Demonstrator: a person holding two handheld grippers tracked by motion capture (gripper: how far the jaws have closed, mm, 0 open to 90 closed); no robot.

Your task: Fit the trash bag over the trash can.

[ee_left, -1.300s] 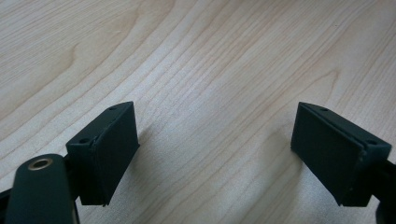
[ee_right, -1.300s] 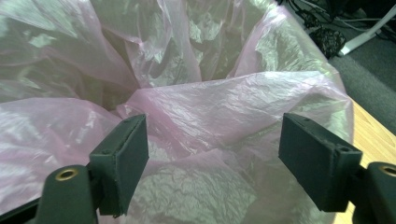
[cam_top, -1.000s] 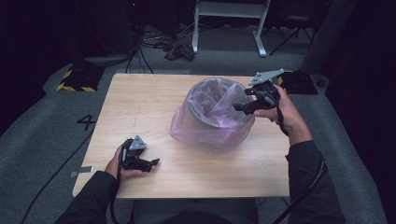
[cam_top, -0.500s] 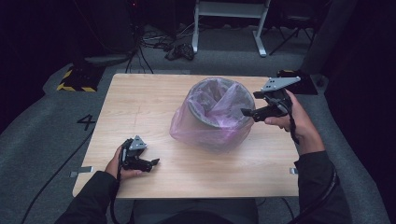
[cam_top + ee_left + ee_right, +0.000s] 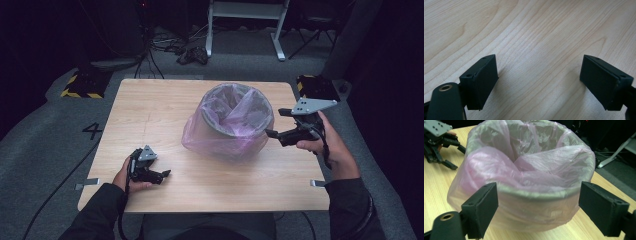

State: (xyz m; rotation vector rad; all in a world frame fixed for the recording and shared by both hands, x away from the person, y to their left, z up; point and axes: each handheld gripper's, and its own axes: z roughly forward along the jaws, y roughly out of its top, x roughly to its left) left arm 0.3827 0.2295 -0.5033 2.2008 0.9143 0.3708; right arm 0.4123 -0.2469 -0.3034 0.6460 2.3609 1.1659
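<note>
Right hand-held gripper [image 5: 279, 123]: jaws spread wide, empty, at centre right of the high view, just beside the bin; it has drawn back rightward off the rim since a second ago.
Left hand-held gripper [image 5: 162, 174]: jaws apart, empty, low over the tabletop [image 5: 150, 115] at lower left, unmoved.
Bin [image 5: 236, 120]: centre of frame, lined with a pink bag [image 5: 506, 167]; nothing else visible inside.

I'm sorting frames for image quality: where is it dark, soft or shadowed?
High view: the table is evenly lit, the room behind almost black. Left gripper view: wood grain is sharp, the near pads soft, with a faint shadow beside one. Right gripper view: the pink bag looks slightly soft, with mild sheen on its folds; the background is dark.
</note>
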